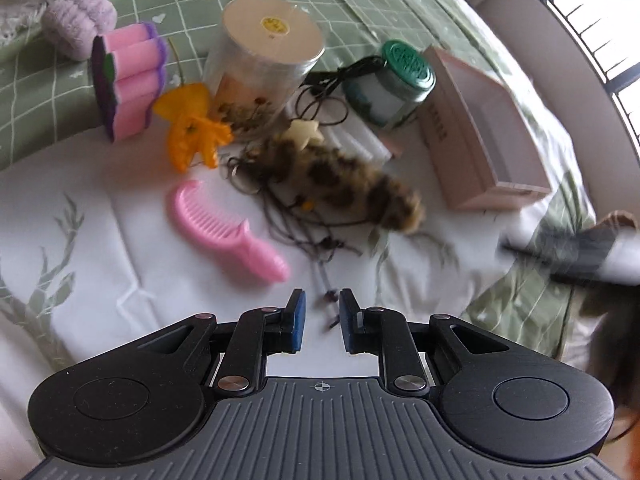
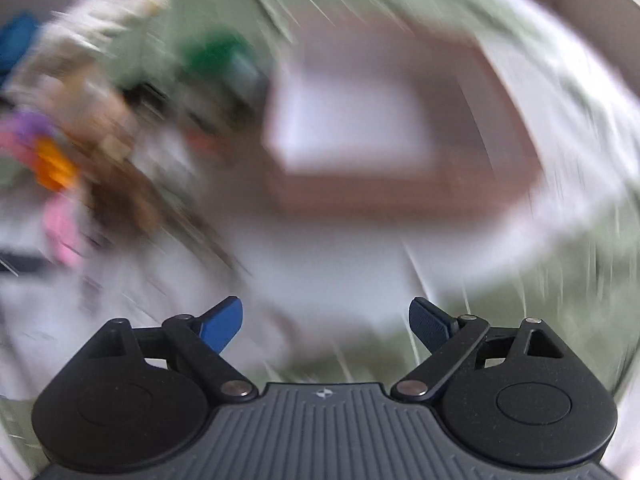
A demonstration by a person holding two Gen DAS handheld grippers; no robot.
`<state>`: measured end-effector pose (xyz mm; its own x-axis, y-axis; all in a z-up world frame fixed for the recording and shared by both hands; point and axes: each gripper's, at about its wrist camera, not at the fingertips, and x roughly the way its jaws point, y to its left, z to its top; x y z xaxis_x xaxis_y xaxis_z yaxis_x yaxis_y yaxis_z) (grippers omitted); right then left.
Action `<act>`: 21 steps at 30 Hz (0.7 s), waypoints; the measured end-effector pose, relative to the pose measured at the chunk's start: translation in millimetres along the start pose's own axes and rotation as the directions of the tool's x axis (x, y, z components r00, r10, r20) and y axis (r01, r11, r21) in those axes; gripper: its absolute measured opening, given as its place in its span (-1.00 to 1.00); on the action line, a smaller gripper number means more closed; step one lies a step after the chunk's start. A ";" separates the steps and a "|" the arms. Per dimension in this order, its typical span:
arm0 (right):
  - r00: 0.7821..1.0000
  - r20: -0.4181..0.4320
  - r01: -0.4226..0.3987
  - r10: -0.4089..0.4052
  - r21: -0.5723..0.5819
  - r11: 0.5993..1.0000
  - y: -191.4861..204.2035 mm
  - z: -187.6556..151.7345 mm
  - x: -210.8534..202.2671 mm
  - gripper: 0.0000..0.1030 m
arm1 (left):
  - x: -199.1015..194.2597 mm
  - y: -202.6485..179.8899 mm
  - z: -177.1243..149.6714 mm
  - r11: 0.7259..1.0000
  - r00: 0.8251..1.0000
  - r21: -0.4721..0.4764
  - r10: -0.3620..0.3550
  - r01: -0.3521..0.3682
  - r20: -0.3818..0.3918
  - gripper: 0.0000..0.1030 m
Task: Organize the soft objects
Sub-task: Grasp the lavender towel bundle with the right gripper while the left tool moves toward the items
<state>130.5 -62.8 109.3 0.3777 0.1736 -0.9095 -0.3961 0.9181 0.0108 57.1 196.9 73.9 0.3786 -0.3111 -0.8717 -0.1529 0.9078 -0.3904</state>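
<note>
Leopard-print furry item [image 1: 348, 184] lies on the bed [image 1: 80, 240], well ahead of the left gripper [image 1: 322, 322], whose jaws stand narrow and empty. The right gripper [image 2: 326, 326] jaws stand wide, empty; its view is blurred.

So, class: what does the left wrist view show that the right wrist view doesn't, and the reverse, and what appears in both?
Only the left wrist view, which is sharp, shows the lilac fluffy item, clear jar, cream star and the left gripper, jaws nearly shut on nothing. Only the right wrist view, badly blurred, shows the right gripper, jaws wide apart and empty. Both show the pink box, green-lidded jar, orange flower and pink comb.
</note>
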 end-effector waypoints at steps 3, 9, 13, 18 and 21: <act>0.991 0.123 -0.029 0.044 -0.119 0.992 50.0 49.0 -22.1 0.86 | -2.5 4.6 -10.1 0.998 0.996 0.045 0.048 -0.051 0.078 -0.60; 0.980 0.029 -0.170 0.198 -0.404 0.899 192.1 165.6 22.9 0.89 | 18.0 17.0 -17.9 1.000 1.000 -0.001 -0.009 0.009 0.028 -0.60; 0.973 -0.097 -0.231 0.210 -0.477 0.848 286.1 223.5 78.2 0.85 | 23.1 20.1 -10.8 0.998 0.998 -0.028 -0.060 0.061 0.024 -0.61; 0.982 -0.114 -0.189 0.151 -0.588 0.786 365.6 233.0 126.1 0.49 | 14.3 34.2 -2.6 0.990 0.994 -0.107 -0.082 0.090 0.071 -0.64; 0.973 -0.168 -0.224 0.155 -0.559 0.798 373.3 235.3 142.8 -0.20 | 10.8 40.5 -1.7 0.985 0.992 -0.135 -0.093 0.104 0.084 -0.64</act>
<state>233.5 388.6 81.2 0.1654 0.2519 -0.9535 -0.8686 0.4952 -0.0198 53.4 229.8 48.2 0.4665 -0.3696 -0.8036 -0.2346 0.8243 -0.5153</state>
